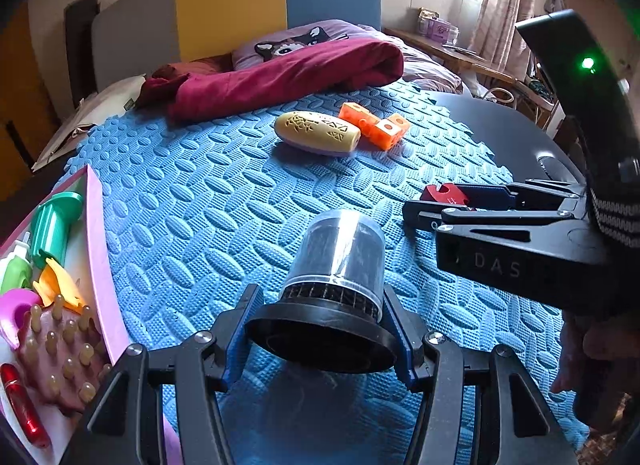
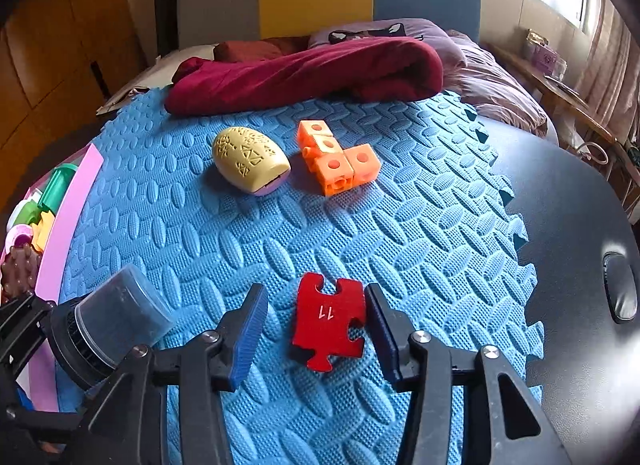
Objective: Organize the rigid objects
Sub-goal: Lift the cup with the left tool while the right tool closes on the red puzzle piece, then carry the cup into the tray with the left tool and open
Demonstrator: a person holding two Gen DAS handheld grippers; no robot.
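Note:
My left gripper [image 1: 324,329] is shut on a black-based canister with a clear cap [image 1: 336,265], held over the blue foam mat [image 1: 200,185]; the canister also shows in the right wrist view [image 2: 116,317]. My right gripper [image 2: 316,325] is open, its fingers on either side of a red puzzle piece [image 2: 330,321] marked 11 that lies on the mat; the piece touches the right finger. The same piece shows in the left wrist view [image 1: 446,195]. A yellow oval case [image 2: 250,161] and orange linked cubes [image 2: 336,159] lie farther back.
A pink tray [image 1: 98,249] at the left holds a green bottle, a brown massage brush, a red tube and other small items. A dark red blanket [image 2: 312,73] and pillows lie behind the mat. A black table surface [image 2: 580,245] is at the right.

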